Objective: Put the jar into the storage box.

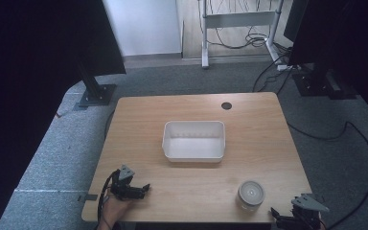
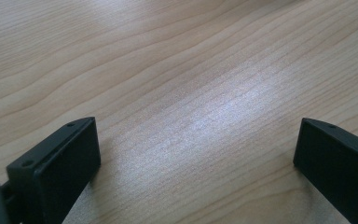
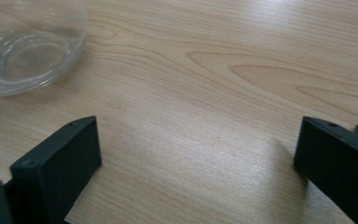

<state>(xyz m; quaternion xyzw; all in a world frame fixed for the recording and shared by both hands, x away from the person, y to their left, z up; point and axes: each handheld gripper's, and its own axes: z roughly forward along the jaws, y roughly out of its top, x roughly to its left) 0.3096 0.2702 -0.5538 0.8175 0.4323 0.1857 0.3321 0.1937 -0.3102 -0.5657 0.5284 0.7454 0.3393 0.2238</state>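
- While both jaw pairs stand wide apart over bare wood, nothing is gripped: the work looks barely begun.
- Right hand-held gripper (image 1: pixel 279 214): empty, with the glass jar (image 1: pixel 251 194) just ahead and to its left, untouched on the surface (image 1: pixel 172 191).
- Left hand-held gripper (image 1: pixel 143 188): empty, well apart from the jar.
- White bin (image 1: pixel 194 140): empty, farther ahead of both; grasping and moving the jar remain, probably into it.

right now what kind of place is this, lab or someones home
Most likely a lab or recording workspace, not a home: a bare wooden table on grey carpet, loose cables trailing over the floor, and dark stands set around the table.
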